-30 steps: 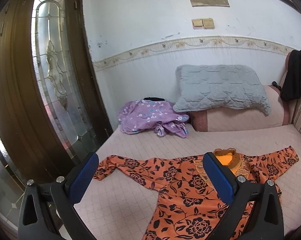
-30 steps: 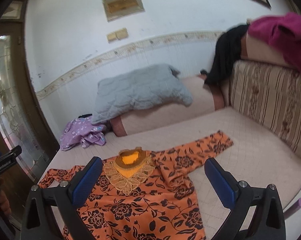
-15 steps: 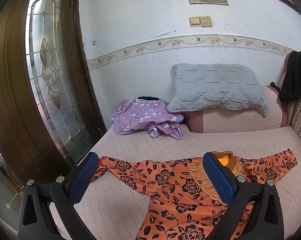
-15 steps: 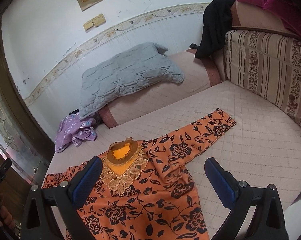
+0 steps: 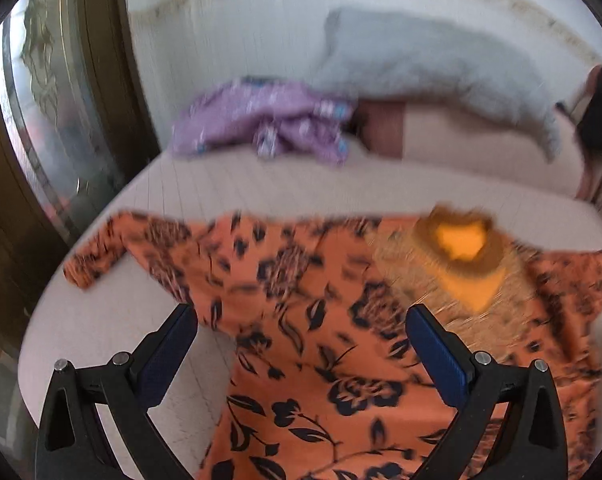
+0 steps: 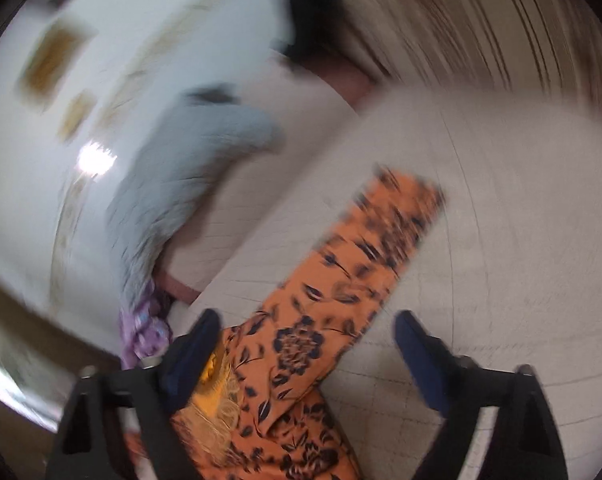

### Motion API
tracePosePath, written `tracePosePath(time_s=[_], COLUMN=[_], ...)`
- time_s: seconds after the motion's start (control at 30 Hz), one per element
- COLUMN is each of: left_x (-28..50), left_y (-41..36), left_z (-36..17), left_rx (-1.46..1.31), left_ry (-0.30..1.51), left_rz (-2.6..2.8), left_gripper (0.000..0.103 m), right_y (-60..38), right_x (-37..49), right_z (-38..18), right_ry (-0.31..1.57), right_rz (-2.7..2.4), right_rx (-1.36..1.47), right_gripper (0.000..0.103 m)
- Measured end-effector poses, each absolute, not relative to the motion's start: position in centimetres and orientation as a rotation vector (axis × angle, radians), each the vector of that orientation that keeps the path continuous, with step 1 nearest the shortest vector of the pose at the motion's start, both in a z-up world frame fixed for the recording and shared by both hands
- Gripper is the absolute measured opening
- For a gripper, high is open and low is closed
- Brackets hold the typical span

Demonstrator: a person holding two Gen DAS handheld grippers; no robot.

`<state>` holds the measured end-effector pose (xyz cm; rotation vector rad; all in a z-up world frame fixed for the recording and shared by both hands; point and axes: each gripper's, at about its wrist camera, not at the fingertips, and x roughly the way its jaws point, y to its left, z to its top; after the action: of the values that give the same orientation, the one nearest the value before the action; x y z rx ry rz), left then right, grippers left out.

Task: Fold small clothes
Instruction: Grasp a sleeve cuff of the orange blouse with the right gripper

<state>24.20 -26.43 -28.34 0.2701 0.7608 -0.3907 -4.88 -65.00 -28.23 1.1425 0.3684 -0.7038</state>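
Both views sit lower and closer to the bed [image 5: 381,192] than a second ago, and the right wrist view is now rolled, with the wall and pillow tipped to the left; both are smeared by motion blur. The bed, covered in a pale pink quilted sheet, fills most of each view. On it the orange floral top [image 5: 321,320] lies spread flat, neckline toward the headboard, one sleeve stretched toward the door side and the other sleeve [image 6: 361,248] running out toward the striped sofa back. A grey pillow [image 5: 429,64] leans on a pink bolster against the wall, and a crumpled purple garment [image 5: 269,120] sits beside it near the door.

The left tongs [image 5: 301,344] hang spread wide above the top's chest, pinching nothing. The right tongs [image 6: 307,344] are closing, with the sleeve's shoulder end seen between the blue pads, which do not press on it.
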Motion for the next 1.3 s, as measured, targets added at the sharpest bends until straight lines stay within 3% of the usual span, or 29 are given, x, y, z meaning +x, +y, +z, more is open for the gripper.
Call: tracePosePath(time_s=[0.3, 0.47, 0.5, 0.57, 0.6, 0.7, 0.97, 1.13, 1.3], left_x=[28.0, 28.0, 28.0, 27.9, 27.7, 27.7, 28.4, 29.2, 31.2], left_y=[-27.9, -29.1, -29.5, -30.0, -30.2, -29.9, -26.7, -23.3, -18.0], left_z=[-33.5, -33.8, -33.7, -33.6, -33.5, -33.0, -30.4, -29.3, -28.9], left_rx=[0.334, 0.367, 0.380, 0.410, 0.422, 0.426, 0.366, 0.346, 0.284], left_ry=[0.880, 0.852, 0.842, 0.814, 0.799, 0.768, 0.692, 0.657, 0.717], left_rz=[-0.320, -0.324, -0.324, -0.325, -0.323, -0.314, -0.220, -0.126, -0.035], left_gripper=[0.103, 0.103, 0.103, 0.103, 0.103, 0.103, 0.103, 0.103, 0.103], right_y=[-74.6, -77.1, -77.4, -78.1, -78.3, -77.9, -66.5, -57.2, -50.2], right_x=[-1.2, 0.6, 1.0, 1.3, 1.2, 0.9, 5.7, 11.0, 18.4], right_z=[-35.7, -35.8, -35.8, -36.1, -36.3, -35.1, -23.0, -18.9, -19.7], right_ry=[0.463, 0.427, 0.423, 0.424, 0.420, 0.326, 0.177, 0.213, 0.330], right_rz=[-0.889, -0.974, -0.982, -0.994, -0.981, -0.912, -0.496, -0.268, -0.146], right_rx=[1.309, 1.203, 1.185, 1.152, 1.161, 1.199, 1.044, 0.967, 0.959], right_gripper=[0.064, 0.059, 0.054, 0.015, 0.010, 0.008, 0.008, 0.008, 0.008])
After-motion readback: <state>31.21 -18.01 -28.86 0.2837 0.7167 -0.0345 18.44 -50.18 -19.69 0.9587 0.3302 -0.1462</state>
